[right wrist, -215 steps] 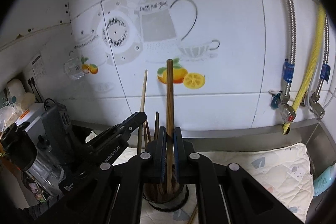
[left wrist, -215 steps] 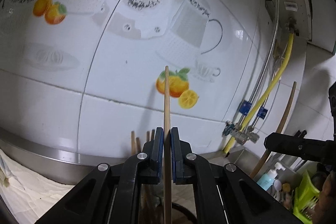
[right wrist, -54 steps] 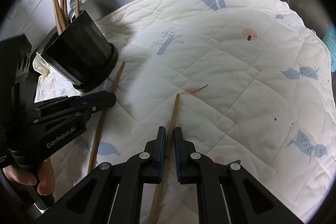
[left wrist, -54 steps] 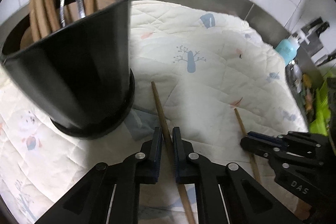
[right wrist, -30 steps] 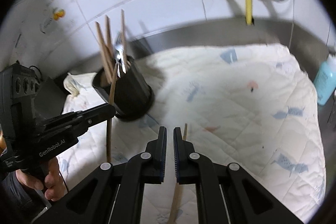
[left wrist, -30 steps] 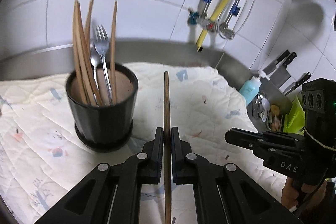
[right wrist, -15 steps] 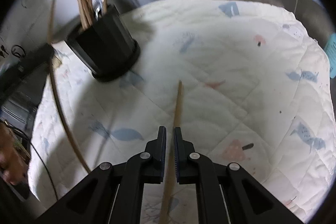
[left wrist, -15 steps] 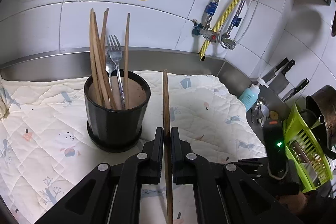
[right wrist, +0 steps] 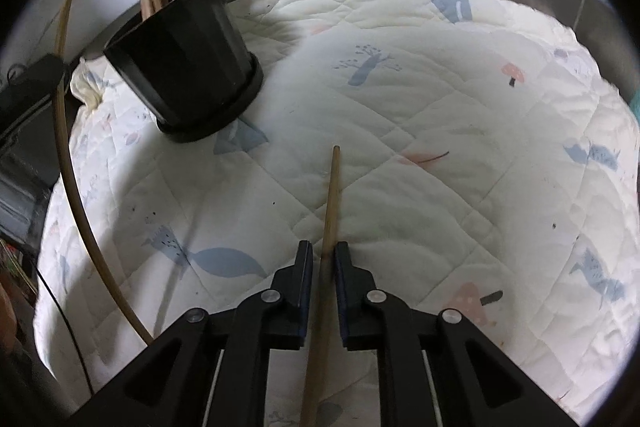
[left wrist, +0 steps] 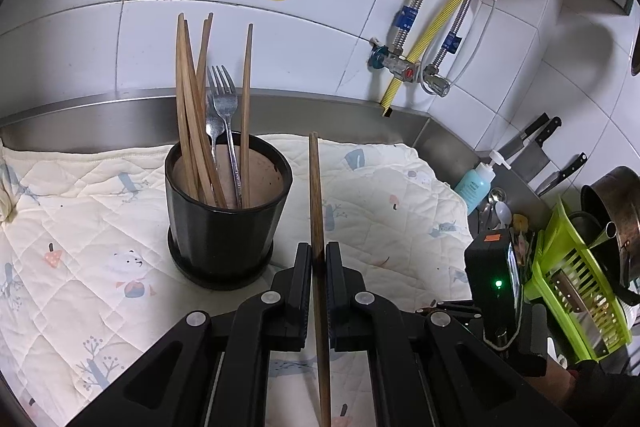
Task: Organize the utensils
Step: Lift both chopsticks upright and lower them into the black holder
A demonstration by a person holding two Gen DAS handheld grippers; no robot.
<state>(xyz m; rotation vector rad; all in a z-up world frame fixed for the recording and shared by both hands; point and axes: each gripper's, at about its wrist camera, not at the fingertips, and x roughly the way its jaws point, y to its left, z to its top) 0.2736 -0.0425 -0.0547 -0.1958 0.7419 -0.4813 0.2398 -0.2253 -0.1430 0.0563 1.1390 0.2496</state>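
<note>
dropping closer to the quilted mat (right wrist: 440, 131) than a second ago with the right gripper (right wrist: 323, 255), and tipping further down toward it. opening its jaws slightly around the pale chopstick (right wrist: 331, 195), with a thin gap showing between the stick and the left pad, so not pinching it. lying flat on the mat, that chopstick, running forward from between the fingers with its tip pointing away, well apart from the black pot (right wrist: 188, 59) at the upper left. clamping the dark chopstick (left wrist: 315, 195) tight in the left gripper (left wrist: 319, 255), pads pressing on both sides, and holding it raised off the mat with its far end up in the air just to the right of the pot. standing upright on the mat near the steel back edge, the pot, and carrying a bundle of wooden chopsticks (left wrist: 192, 99) and a fork (left wrist: 223, 99) leaning inside it.
</note>
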